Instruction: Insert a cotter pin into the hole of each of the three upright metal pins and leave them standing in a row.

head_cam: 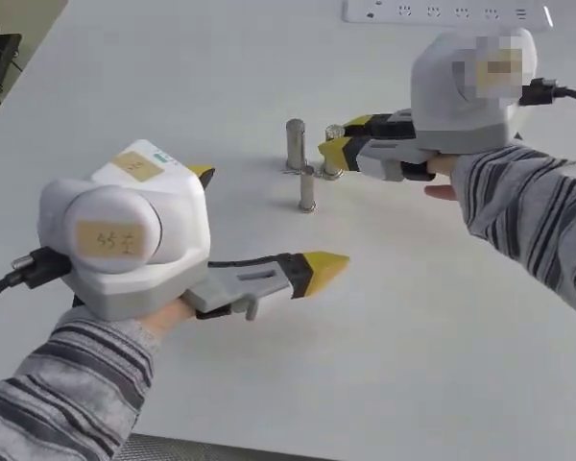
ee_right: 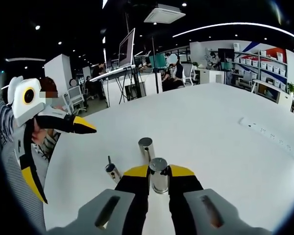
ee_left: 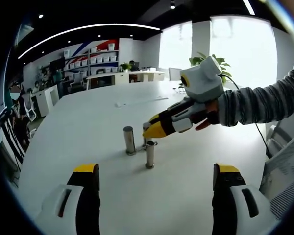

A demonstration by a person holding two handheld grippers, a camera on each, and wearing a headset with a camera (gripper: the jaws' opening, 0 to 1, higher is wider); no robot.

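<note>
Nearest the lens, the left gripper (head_cam: pixel 262 219) sits at the lower left of the head view. Its jaws are wide apart and hold nothing over the white table (head_cam: pixel 413 336). A striped sleeve (head_cam: pixel 67 384) runs off the bottom edge behind it.

At upper right, the right gripper (head_cam: pixel 332 146) reaches in toward three upright metal pins clustered just above centre frame. Its own view shows its yellow-tipped jaws clamped on the held pin (ee_right: pixel 159 176), low in the middle of the frame.

In the head view, the tall pin (head_cam: pixel 295 144) stands just left of that grip, apart from it. The front pin (head_cam: pixel 307 188) stands just below and between the two.

In the right gripper view, a thin cotter pin (ee_right: pixel 109 160) sticks up from the front pin's top, left of the jaws.

A power strip (head_cam: pixel 442 12) lies along the top edge of the head view, well apart from the pins.
</note>
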